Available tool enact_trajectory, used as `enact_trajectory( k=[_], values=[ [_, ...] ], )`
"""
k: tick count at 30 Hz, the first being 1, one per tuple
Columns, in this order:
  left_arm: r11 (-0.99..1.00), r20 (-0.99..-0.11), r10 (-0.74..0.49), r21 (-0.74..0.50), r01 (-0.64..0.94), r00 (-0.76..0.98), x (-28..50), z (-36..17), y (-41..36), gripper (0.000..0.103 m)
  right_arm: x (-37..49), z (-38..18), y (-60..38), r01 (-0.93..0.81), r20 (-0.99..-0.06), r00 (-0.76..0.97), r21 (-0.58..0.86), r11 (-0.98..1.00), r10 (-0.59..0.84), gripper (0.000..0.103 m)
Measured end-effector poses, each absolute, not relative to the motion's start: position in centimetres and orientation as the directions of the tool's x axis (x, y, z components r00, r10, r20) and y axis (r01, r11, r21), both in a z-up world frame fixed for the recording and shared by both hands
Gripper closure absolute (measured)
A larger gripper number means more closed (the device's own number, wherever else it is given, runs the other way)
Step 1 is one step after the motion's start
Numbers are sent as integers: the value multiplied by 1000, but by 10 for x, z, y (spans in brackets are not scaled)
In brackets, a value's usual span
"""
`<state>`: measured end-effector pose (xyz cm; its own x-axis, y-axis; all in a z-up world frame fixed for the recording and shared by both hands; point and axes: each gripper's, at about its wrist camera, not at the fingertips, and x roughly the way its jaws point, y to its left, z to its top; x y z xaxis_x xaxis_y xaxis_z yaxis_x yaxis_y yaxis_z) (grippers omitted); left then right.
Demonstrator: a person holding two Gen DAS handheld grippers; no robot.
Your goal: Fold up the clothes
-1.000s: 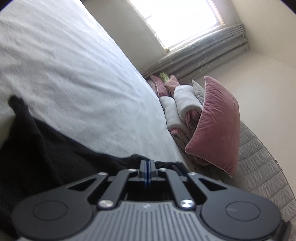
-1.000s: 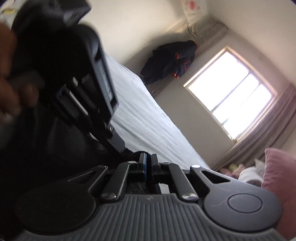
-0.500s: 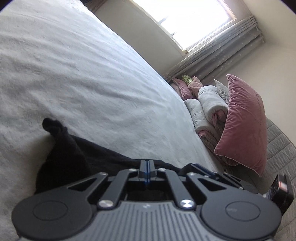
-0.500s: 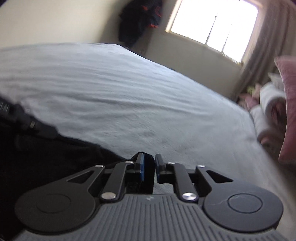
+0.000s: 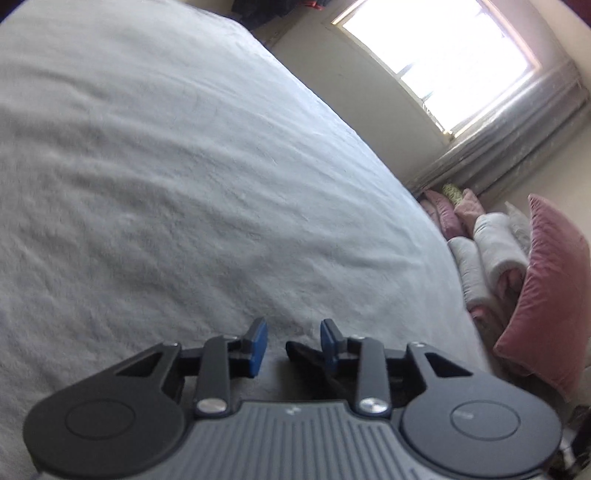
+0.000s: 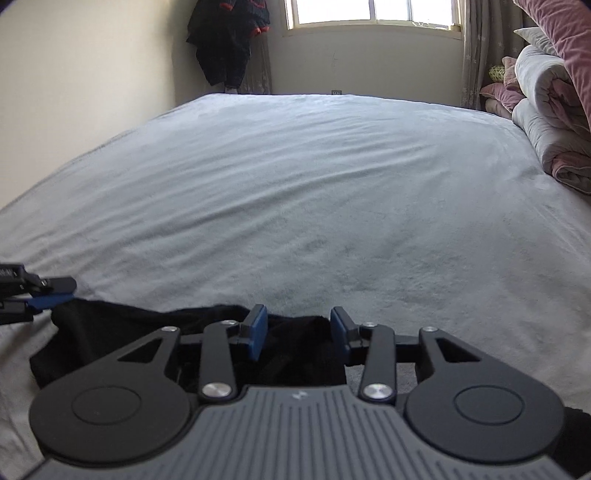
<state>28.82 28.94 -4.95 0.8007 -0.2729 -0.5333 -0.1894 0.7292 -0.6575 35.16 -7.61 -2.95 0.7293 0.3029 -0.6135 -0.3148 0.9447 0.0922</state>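
Note:
A black garment (image 6: 110, 328) lies crumpled on the grey bed sheet (image 6: 314, 192) at the near edge. My right gripper (image 6: 297, 330) is open, its jaws standing over the garment's right end without gripping it. My left gripper (image 5: 293, 345) is open too; a small black corner of the garment (image 5: 303, 356) shows between its jaws. The left gripper also shows in the right wrist view (image 6: 40, 293), at the garment's left end, just beside the cloth.
Rolled grey and pink quilts (image 6: 546, 122) and a pink velvet pillow (image 5: 546, 288) are stacked along the bed's right side. Dark clothes (image 6: 225, 40) hang in the far corner beside the window (image 6: 373, 13).
Both grippers have opened and let go of the black garment, which now lies on the bed. Both views have swung lower and level toward the sheet.

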Motion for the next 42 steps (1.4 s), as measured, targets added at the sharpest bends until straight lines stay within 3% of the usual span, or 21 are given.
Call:
enact_trajectory(
  k=[7,8,10,12,13,16,20,23,26,28,30,32,33,34,37,42],
  values=[
    [807,-562,-254,-572,-148,787,290,-42,271,72,349,-42,-85,-306,-596,746,89,948,297,61],
    [816,-566,-257,-561,-137,783,291,-43,268,73,349,-43,-86,-306,-591,750,87,948,296,65],
    [818,-576,-283,-563,-121,767,293,-48,262,100,350,-46,-85,-312,-590,752,73,947,293,77],
    [842,-584,-260,-527,-115,769,294,-49,252,101,348,-47,-84,-314,-577,763,60,947,290,93],
    [865,-583,-222,-487,-118,781,294,-46,245,101,347,-47,-84,-315,-570,769,53,948,288,96],
    [931,-514,-22,-324,-170,858,283,-26,234,101,339,-34,-89,-289,-486,825,77,954,289,97],
    [933,-457,24,-309,-184,889,283,-25,233,101,348,-24,-88,-264,-449,851,79,961,271,98],
    [940,-531,32,-273,-206,847,299,-47,229,101,361,-39,-80,-256,-496,832,49,965,246,98],
    [933,-535,18,-295,-206,845,302,-50,232,101,369,-57,-77,-247,-547,806,34,968,225,97],
    [924,-539,2,-321,-208,842,299,-52,236,99,369,-57,-77,-244,-551,804,34,969,222,95],
    [909,-543,-31,-365,-202,839,298,-50,240,93,367,-53,-76,-248,-557,802,18,969,216,87],
    [890,-549,-75,-413,-193,832,297,-46,244,80,360,-45,-79,-246,-553,805,20,969,215,77],
    [881,-552,-95,-435,-189,828,296,-43,246,65,357,-41,-81,-244,-551,806,21,969,215,64],
    [875,-556,-108,-447,-187,824,295,-41,246,55,350,-35,-86,-236,-539,814,36,971,218,58],
    [872,-579,-119,-450,-194,807,295,-35,246,48,324,-19,-104,-219,-527,819,79,973,227,53],
    [910,-627,-56,-351,-218,777,300,-34,232,47,254,2,-150,-193,-558,805,72,979,200,47]
  ],
)
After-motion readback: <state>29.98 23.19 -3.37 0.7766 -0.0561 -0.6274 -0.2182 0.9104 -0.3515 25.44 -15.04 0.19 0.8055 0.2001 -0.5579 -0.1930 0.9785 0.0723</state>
